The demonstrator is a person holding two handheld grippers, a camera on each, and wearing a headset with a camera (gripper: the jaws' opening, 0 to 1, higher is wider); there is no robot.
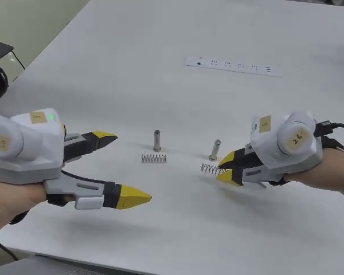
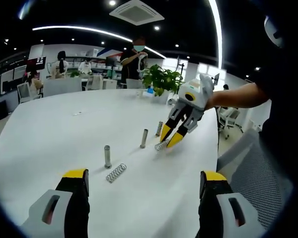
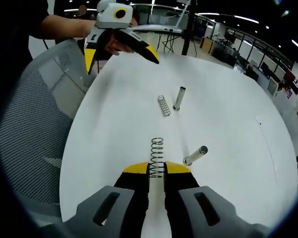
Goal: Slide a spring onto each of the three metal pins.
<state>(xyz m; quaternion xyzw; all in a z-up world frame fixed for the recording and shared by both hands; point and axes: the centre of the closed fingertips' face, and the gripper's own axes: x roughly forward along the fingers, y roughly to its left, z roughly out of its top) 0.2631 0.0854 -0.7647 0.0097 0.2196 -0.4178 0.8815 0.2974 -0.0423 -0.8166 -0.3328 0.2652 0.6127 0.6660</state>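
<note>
**Head view.** The left gripper (image 1: pixel 119 167) hovers over the near left part of the white bench (image 1: pixel 172 246). Its yellow-tipped fingers are spread wide, with nothing between them. The right gripper (image 1: pixel 225 167) is on the right, with its tips pointing leftward and slightly down. Its fingers are drawn almost together, pinching one end of the held spring (image 1: pixel 208 168). The free end of that spring reaches left, low over the bench; whether it touches the surface cannot be told.

Two metal pins stand upright between the grippers, the left pin (image 1: pixel 157 140) and the right pin (image 1: pixel 215 149). Both are bare. The held spring sits just in front of the foot of the right pin. The loose spring (image 1: pixel 153 158) lies flat on the bench just in front of the left pin, apart from it. A white power strip (image 1: pixel 232 65) lies farther back on the bench.

**Right gripper view.** The near end of the held spring sits in the narrow gap between the two yellow tips, and the rest extends straight ahead. The right pin stands just to one side of it. The left pin and the loose spring lie beyond, side by side. A mesh chair (image 3: pixel 35 114) stands at the bench edge.

**Left gripper view.** The two fingers rise far apart at the bottom. The loose spring and the left pin lie ahead between them, and the right gripper lies beyond.
</note>
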